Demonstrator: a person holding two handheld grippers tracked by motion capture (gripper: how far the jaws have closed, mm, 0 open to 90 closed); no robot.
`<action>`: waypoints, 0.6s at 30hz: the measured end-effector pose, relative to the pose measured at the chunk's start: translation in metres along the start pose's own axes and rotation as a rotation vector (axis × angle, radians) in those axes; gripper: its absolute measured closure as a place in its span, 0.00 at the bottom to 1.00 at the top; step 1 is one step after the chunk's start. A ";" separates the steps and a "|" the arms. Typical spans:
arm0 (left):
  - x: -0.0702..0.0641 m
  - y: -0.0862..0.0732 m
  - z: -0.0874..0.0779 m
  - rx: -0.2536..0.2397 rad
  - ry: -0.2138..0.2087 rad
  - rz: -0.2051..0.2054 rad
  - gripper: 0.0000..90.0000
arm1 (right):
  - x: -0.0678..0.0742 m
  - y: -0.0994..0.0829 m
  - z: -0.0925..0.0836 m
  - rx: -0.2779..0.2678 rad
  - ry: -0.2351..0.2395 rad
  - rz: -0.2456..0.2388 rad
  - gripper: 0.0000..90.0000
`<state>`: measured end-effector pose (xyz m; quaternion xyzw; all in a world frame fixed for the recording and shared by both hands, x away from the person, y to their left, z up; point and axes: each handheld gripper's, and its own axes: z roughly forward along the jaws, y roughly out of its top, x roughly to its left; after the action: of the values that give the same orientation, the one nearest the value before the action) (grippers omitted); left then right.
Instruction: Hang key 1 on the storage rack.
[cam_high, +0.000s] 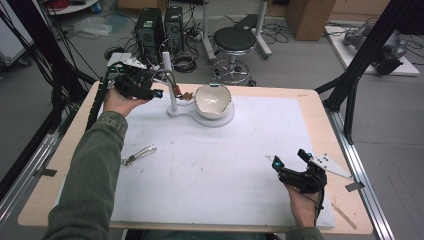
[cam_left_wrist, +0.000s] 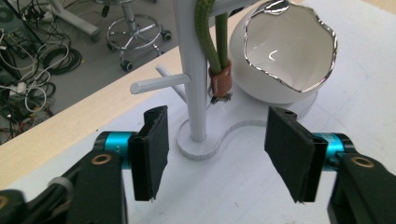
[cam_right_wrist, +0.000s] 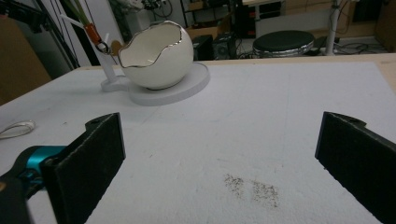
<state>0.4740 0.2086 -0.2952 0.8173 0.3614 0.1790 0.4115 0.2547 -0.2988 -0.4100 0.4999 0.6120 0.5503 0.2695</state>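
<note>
A white stand with side pegs rises from a base it shares with an egg-shaped white bowl with a jagged silver rim. A green cord ending in a brown leather tab hangs from the stand. My left gripper is held just left of the stand at the table's far left. It is open, and in the left gripper view the stand's post is seen a little beyond its jaws. My right gripper rests open near the front right, with nothing between its fingers.
A metal clip with a ring lies on the white mat at the left, and in the right gripper view it sits at the left edge. Black frame struts flank the table. A stool and computer towers stand on the floor beyond.
</note>
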 end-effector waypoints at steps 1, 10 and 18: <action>0.000 -0.001 -0.001 -0.008 -0.008 -0.007 0.42 | -0.001 0.000 0.001 -0.002 0.000 -0.007 0.00; -0.009 -0.003 -0.008 -0.004 0.008 0.001 0.14 | -0.001 0.000 0.001 0.008 0.005 0.003 0.00; -0.018 -0.001 -0.016 0.007 -0.001 0.015 0.02 | -0.002 0.000 0.001 0.005 0.008 0.007 0.00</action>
<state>0.4516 0.2046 -0.2863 0.8217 0.3555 0.1803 0.4074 0.2562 -0.3000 -0.4104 0.5004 0.6128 0.5518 0.2638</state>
